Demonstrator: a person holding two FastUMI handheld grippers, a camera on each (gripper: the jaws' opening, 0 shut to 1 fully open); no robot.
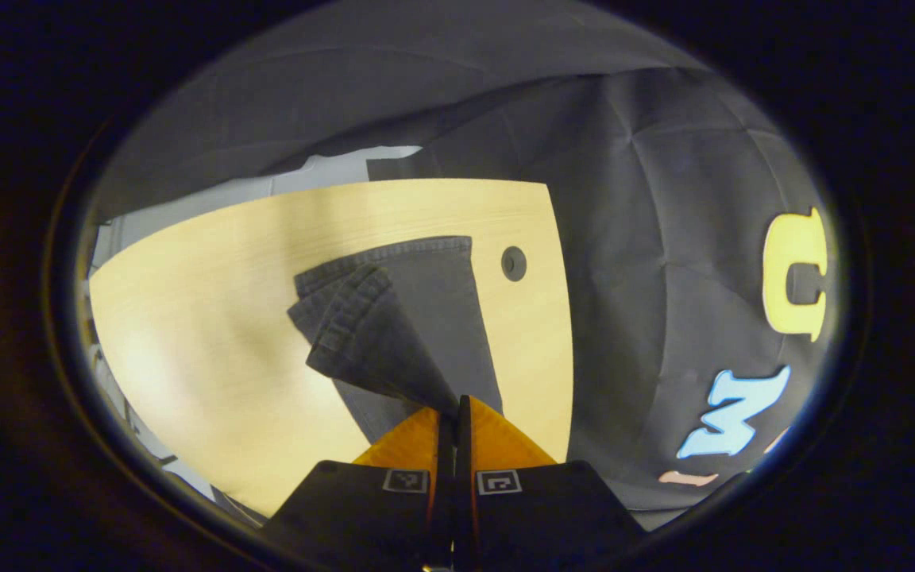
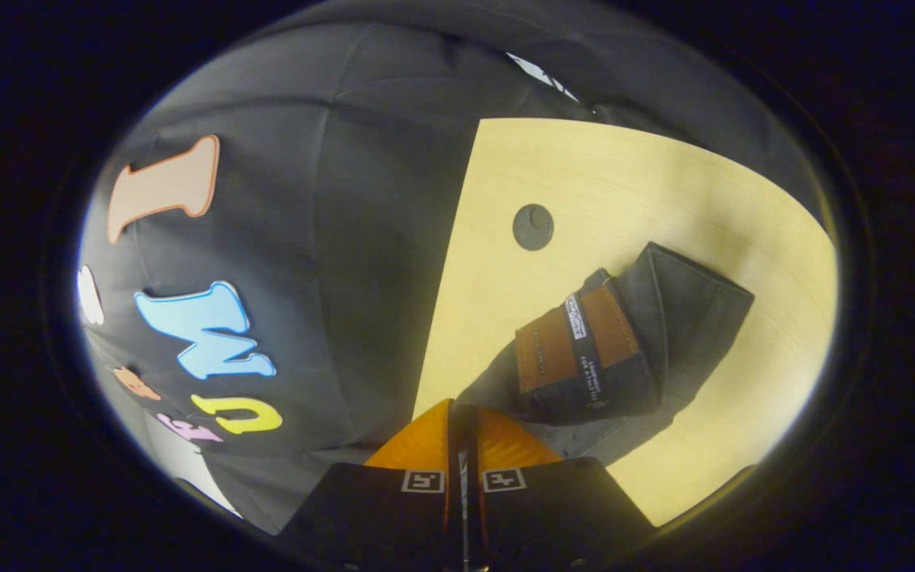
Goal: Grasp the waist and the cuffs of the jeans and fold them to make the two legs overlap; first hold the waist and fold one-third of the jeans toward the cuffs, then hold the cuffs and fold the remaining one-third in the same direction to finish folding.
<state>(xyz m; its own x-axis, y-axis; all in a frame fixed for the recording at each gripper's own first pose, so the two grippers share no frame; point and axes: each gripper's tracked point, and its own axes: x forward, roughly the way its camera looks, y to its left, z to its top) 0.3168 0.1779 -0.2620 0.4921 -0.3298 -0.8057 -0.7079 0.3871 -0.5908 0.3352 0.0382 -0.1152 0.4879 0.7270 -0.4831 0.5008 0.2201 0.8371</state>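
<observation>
The dark grey jeans lie on the light wooden table [image 1: 211, 318]. In the left gripper view the two hemmed cuffs [image 1: 354, 310] are stacked, and the cloth rises in a pulled-up peak to my left gripper [image 1: 455, 407], which is shut on the leg fabric. In the right gripper view the waist [image 2: 584, 349] with its brown leather patch [image 2: 553, 345] is folded over and lifted off the table [image 2: 624, 183]. A strip of the jeans [image 2: 497, 381] runs down into my right gripper [image 2: 464, 411], whose fingers are shut on it.
A round dark cable hole [image 1: 514, 263] sits in the tabletop beside the jeans, also seen as the hole [image 2: 533, 227] in the right gripper view. The table's edge runs close to the black cloth wall [image 1: 664, 278]. Bare tabletop extends beyond the jeans.
</observation>
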